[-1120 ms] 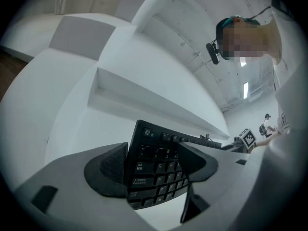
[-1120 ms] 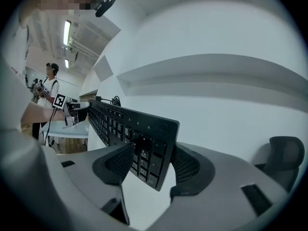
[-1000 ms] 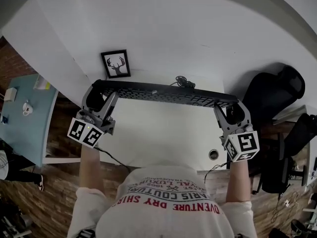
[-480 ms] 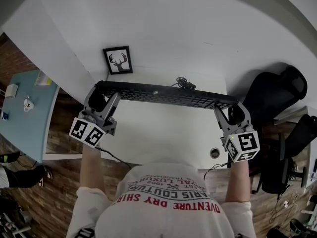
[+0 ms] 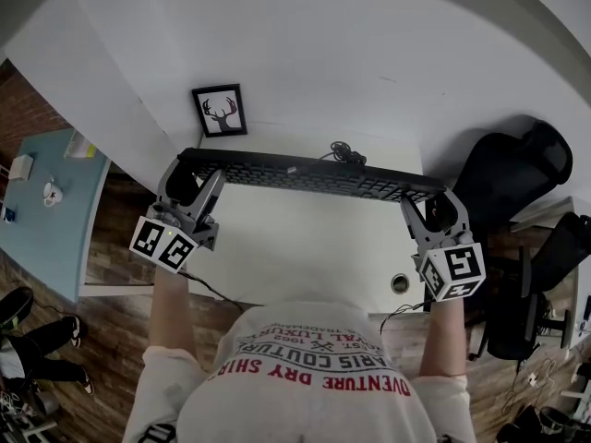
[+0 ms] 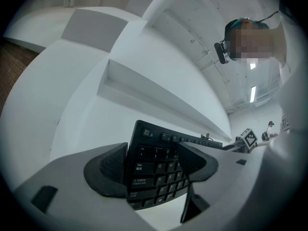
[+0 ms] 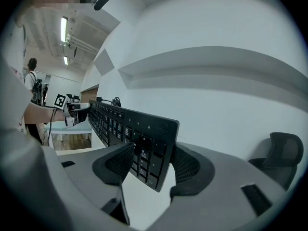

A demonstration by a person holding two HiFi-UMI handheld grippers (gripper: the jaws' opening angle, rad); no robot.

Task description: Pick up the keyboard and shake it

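Head view, keyboard: a long black slab running from 9 to 3 o'clock across the middle. It seems held up off the white surface.
Head view, left gripper: on the keyboard's 9 o'clock end.
Head view, right gripper: on its 3 o'clock end.
Head view, cable: a dark tangle at the keyboard's 12 o'clock edge.
Head view, picture: a framed deer print at 11 o'clock, against the wall.
Left gripper view, fingers: clamped across the Esc and Tab end. One ribbed dark pad is on the back and the other on the keys.
Right gripper view, fingers: clenched on the number-pad end. The meshed pads press both faces, and the slab stands on edge.
Right gripper view, chair: a padded grey shape at 4 o'clock.
Materials: matt hard plastic casing, low square keycaps, rounded corners.
Handling (judged): light and stiff, with perhaps a little flex along its length. The smooth casing may slip, and the ribbed pads help against that. Keycaps could pop under a hard squeeze.
Hold (judged): both short ends, as now. Watch that the trailing cable does not tug during the shake.
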